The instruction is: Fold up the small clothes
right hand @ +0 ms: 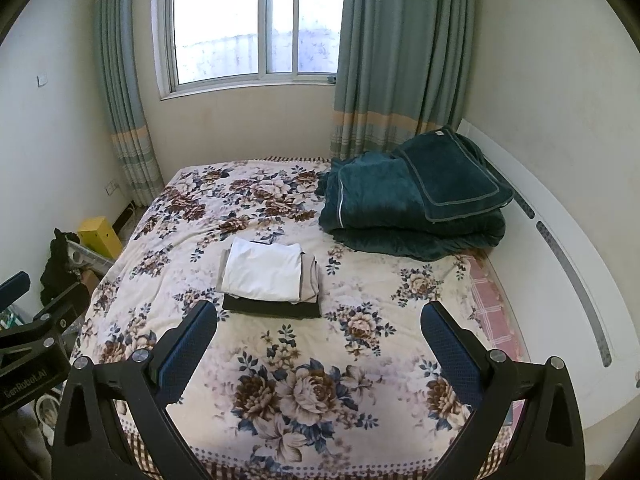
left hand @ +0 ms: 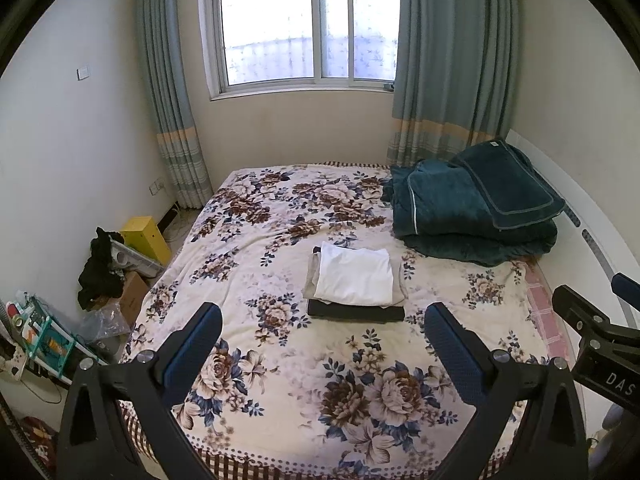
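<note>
Clothes stack [left hand: 352, 280], white piece on top, lies mid-bed [left hand: 280, 380], far ahead of both tools, long axis left-right. Left tool [left hand: 322, 326] spread, empty; right tool [right hand: 318, 324] spread, empty; left sits slightly more centred.

Daylight floods in through the window [left hand: 308, 24], its panes blown out white. Both views stay sharp centrally, with fisheye bending and dark corners at the edges

Each black tool [left hand: 322, 320] [right hand: 318, 318] has blue ribbed pads [left hand: 192, 354], silver screws and white lettering.
</note>
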{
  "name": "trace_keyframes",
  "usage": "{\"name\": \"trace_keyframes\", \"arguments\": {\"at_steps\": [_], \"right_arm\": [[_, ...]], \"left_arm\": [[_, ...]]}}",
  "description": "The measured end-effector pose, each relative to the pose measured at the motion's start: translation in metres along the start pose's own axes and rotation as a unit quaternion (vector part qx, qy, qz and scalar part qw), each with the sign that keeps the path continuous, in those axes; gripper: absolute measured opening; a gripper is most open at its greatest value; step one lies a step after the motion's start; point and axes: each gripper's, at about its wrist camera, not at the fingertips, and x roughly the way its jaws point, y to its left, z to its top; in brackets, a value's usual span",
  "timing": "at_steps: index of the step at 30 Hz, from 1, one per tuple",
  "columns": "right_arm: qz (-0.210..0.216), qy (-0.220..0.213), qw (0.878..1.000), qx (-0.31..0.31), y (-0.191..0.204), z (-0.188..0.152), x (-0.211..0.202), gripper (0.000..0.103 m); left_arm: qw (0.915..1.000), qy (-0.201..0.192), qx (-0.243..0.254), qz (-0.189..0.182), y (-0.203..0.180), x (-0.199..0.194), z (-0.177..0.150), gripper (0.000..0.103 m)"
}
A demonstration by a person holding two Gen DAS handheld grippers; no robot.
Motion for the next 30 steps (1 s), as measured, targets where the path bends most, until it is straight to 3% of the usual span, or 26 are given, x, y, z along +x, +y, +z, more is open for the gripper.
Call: {"name": "trace_keyframes", "arguments": {"at_steps": [30], "right_arm": [[0.002,0.001,1.0,0.006,0.0052,0.0083,-0.0013,0.103]], "left_arm": [[0.9999,-0.013,-0.002,-0.011,-0.0042,-0.0014,0.0082,0.103]]}}
